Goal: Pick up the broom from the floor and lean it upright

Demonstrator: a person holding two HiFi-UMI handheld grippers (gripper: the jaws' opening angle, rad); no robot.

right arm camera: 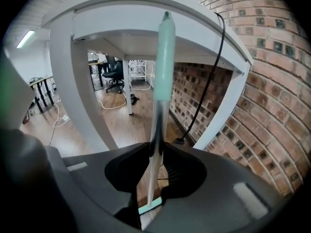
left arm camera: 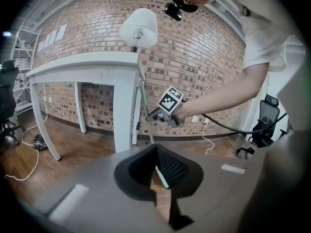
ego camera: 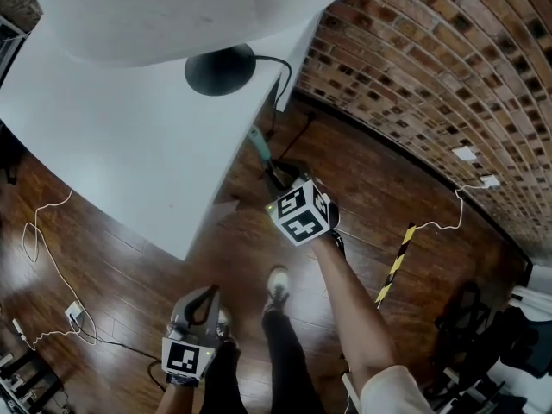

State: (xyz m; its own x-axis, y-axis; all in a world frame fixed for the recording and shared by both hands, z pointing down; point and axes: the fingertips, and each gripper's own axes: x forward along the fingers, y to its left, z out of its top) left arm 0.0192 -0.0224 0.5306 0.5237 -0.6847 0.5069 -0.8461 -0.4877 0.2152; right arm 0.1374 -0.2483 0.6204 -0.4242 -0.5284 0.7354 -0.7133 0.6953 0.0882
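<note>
The broom stands nearly upright, its mint-green grip (right arm camera: pixel 165 57) resting against the edge of the white table (right arm camera: pixel 146 38). Its silver pole (right arm camera: pixel 156 130) runs down between the jaws of my right gripper (right arm camera: pixel 156 152), which is shut on it. In the head view the green grip (ego camera: pixel 258 141) shows at the table's corner, with the right gripper (ego camera: pixel 289 184) just below it under its marker cube. The dark broom head (ego camera: pixel 280 172) is on the floor there. My left gripper (ego camera: pixel 210 293) hangs low near my legs, shut and empty. From the left gripper (left arm camera: pixel 156 147) I see the pole (left arm camera: pixel 145 110) and the right gripper (left arm camera: pixel 150 116).
A lamp with a black base (ego camera: pixel 220 69) stands on the table, its cable dropping down the brick wall (ego camera: pixel 431 76). A yellow-black striped strip (ego camera: pixel 395 266) and white cables (ego camera: pixel 43 240) lie on the wooden floor. An office chair (left arm camera: pixel 265 125) stands at the right. My shoes (ego camera: pixel 278 283) are below.
</note>
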